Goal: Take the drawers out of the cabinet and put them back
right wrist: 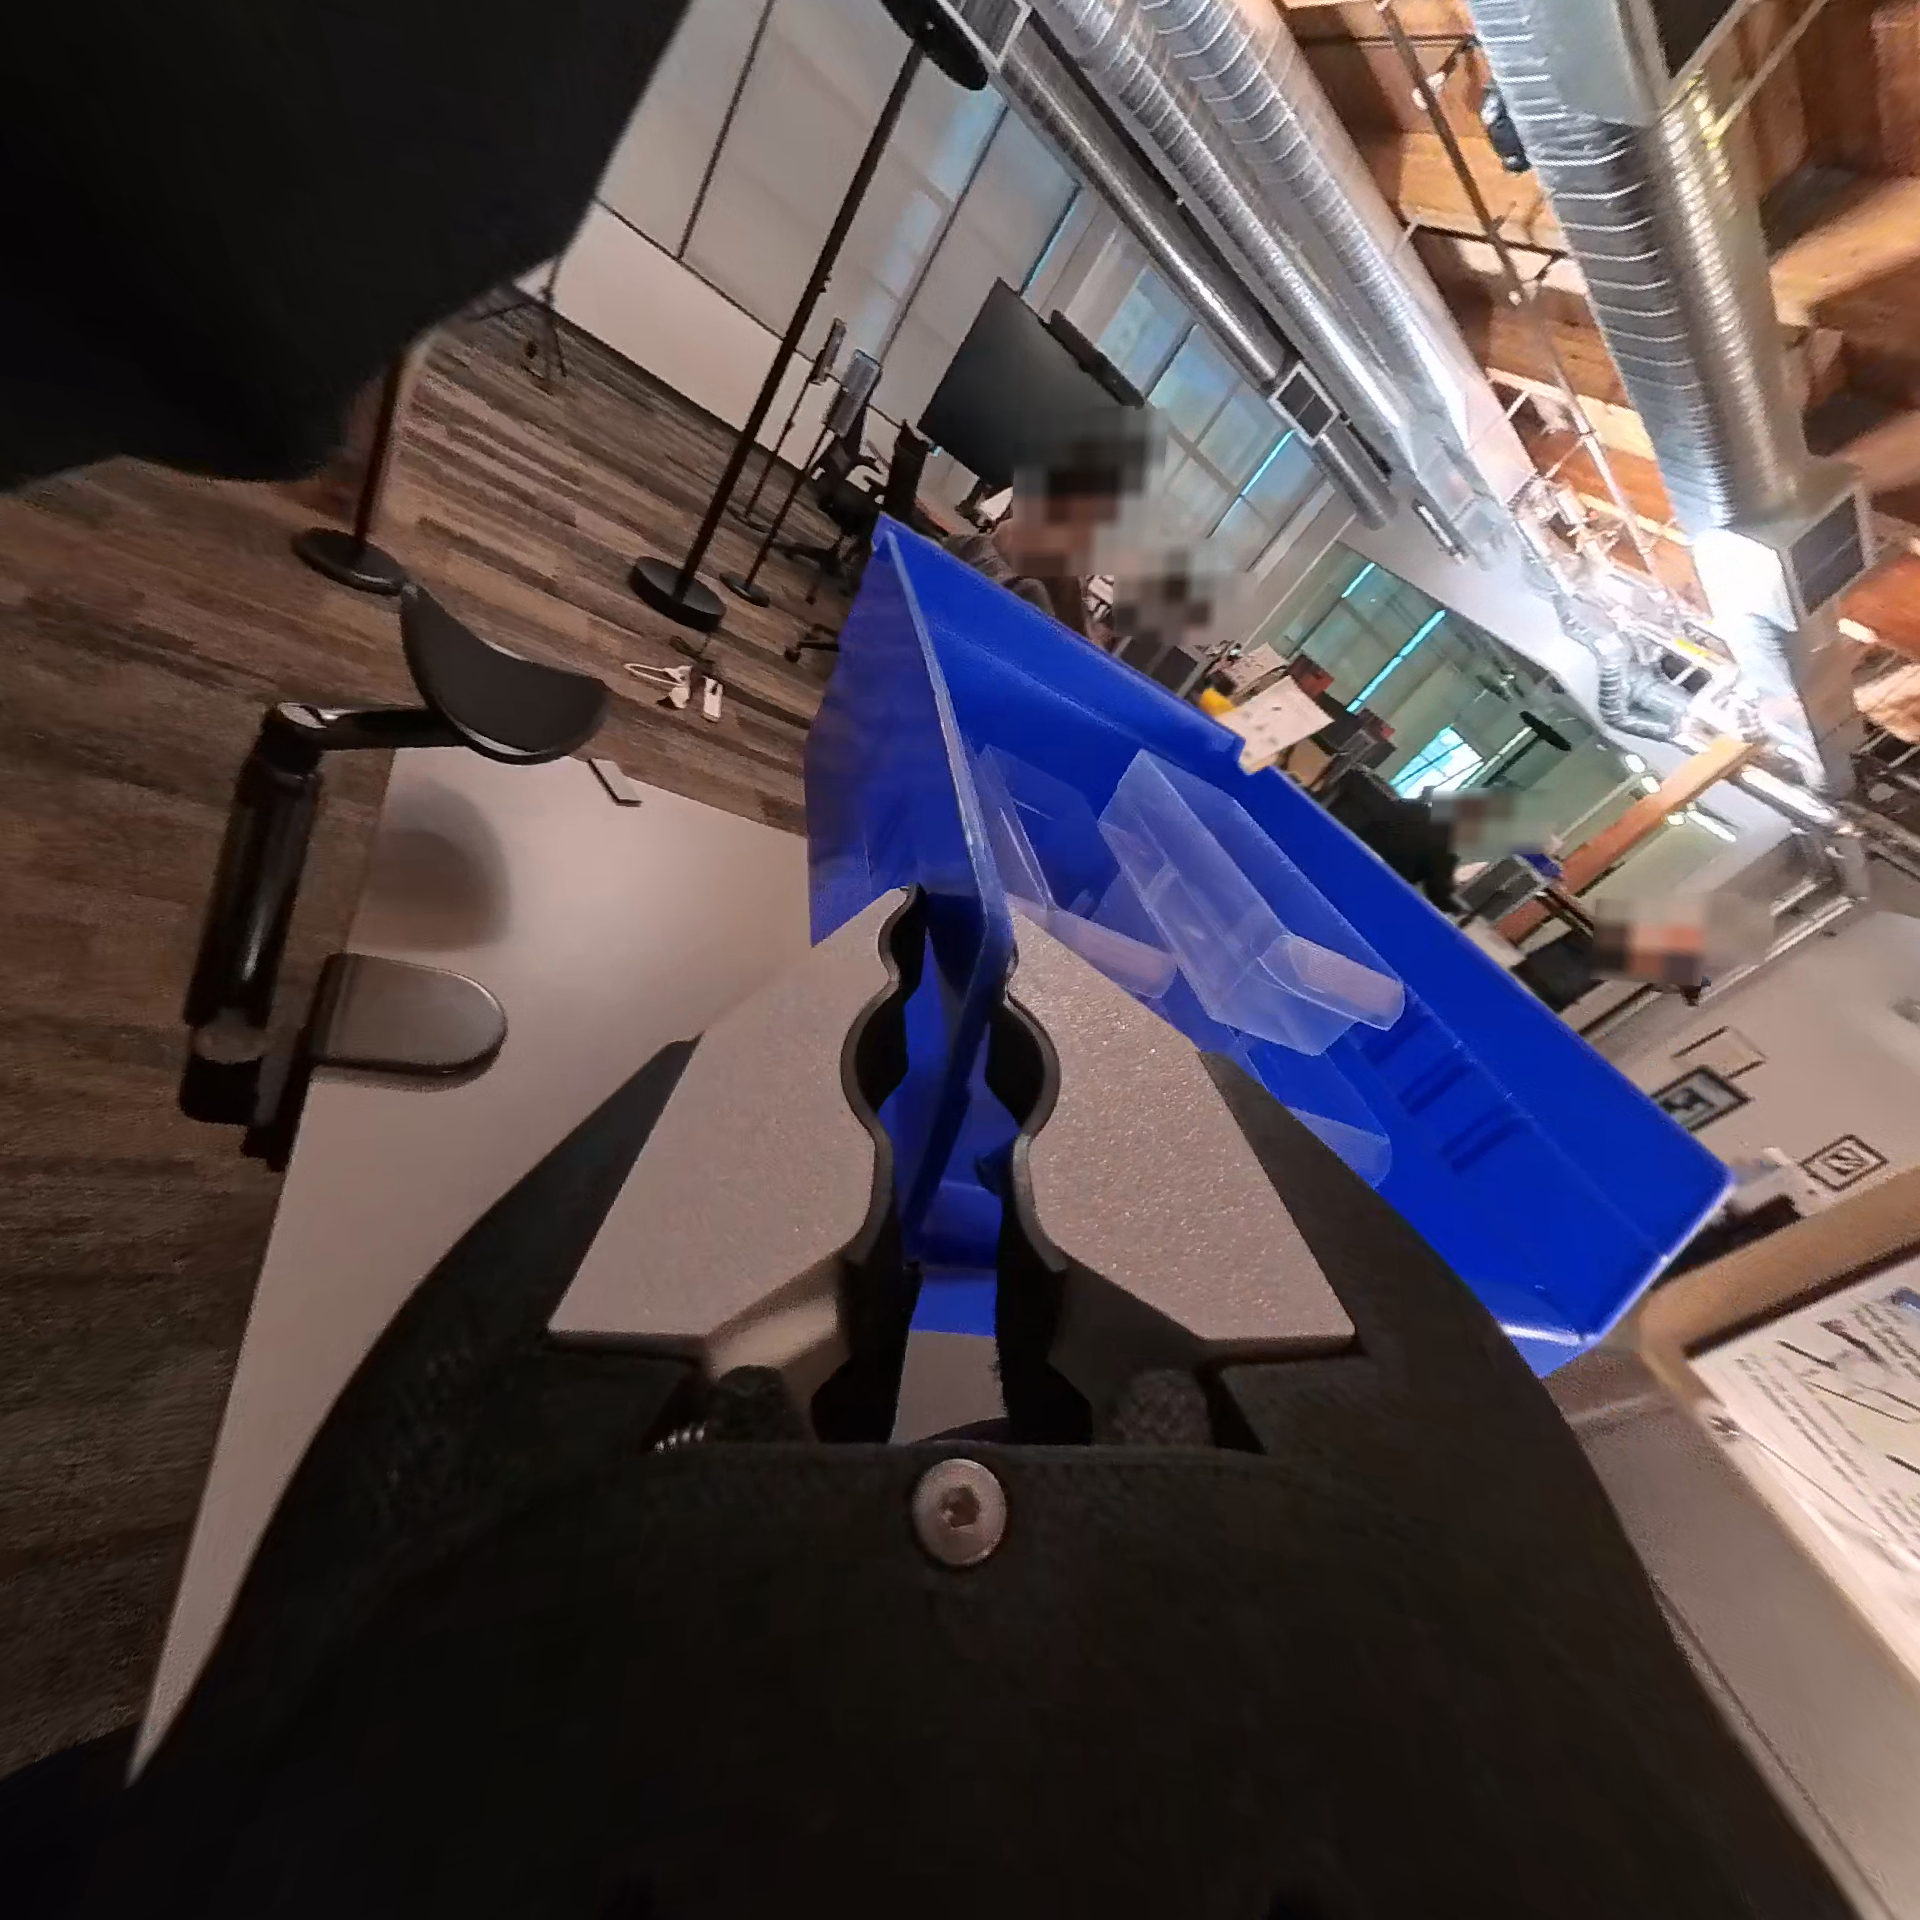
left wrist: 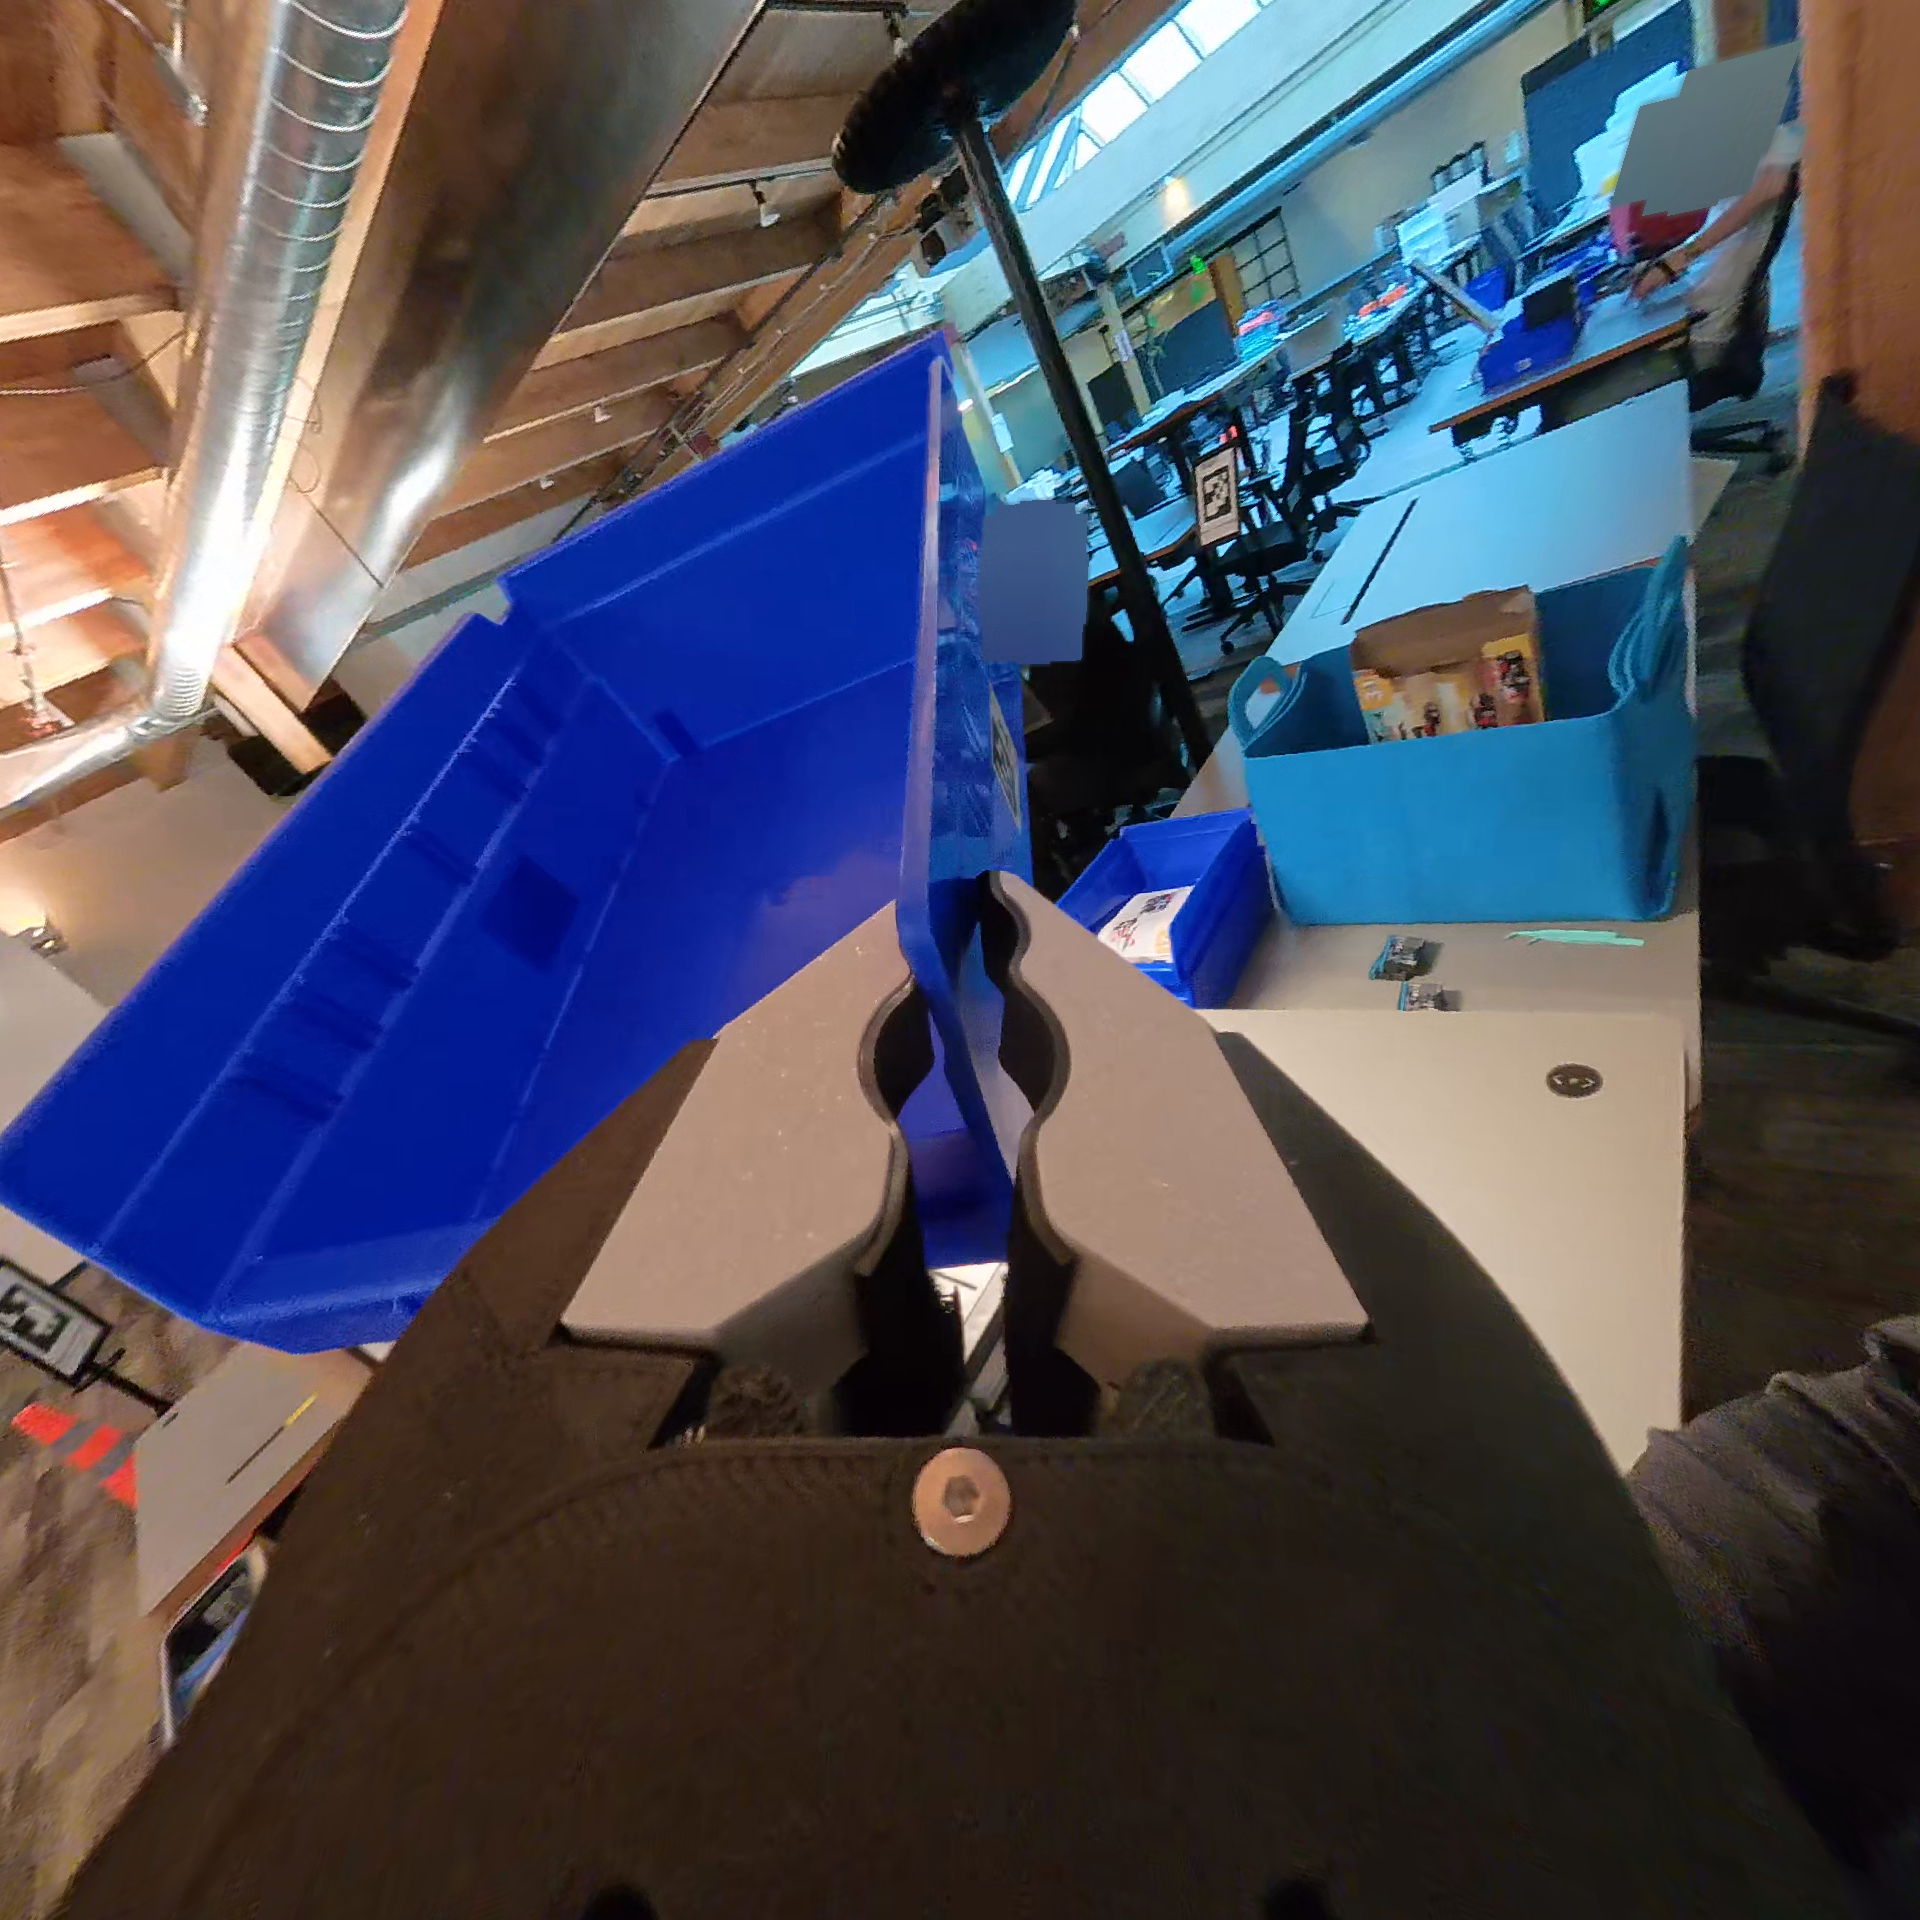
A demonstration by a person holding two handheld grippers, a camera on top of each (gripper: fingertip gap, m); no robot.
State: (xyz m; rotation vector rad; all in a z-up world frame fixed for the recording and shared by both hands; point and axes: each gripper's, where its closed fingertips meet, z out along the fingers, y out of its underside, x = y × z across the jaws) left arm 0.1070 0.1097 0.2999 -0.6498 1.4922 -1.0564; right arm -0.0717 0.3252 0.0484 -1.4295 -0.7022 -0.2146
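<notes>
Seemingly aloft above the surface, the empty blue drawer hangs tilted with the left claw clamped on its front lip; levelling it before reinsertion seems wise (bins crowd the far edge). Meanwhile the right claw pinches a second drawer holding clear dividers, with open surface at its left.

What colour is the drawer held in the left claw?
Solid bright blue drawer, pinched by its front panel in the left claw; shows best in the left wrist view.
</notes>
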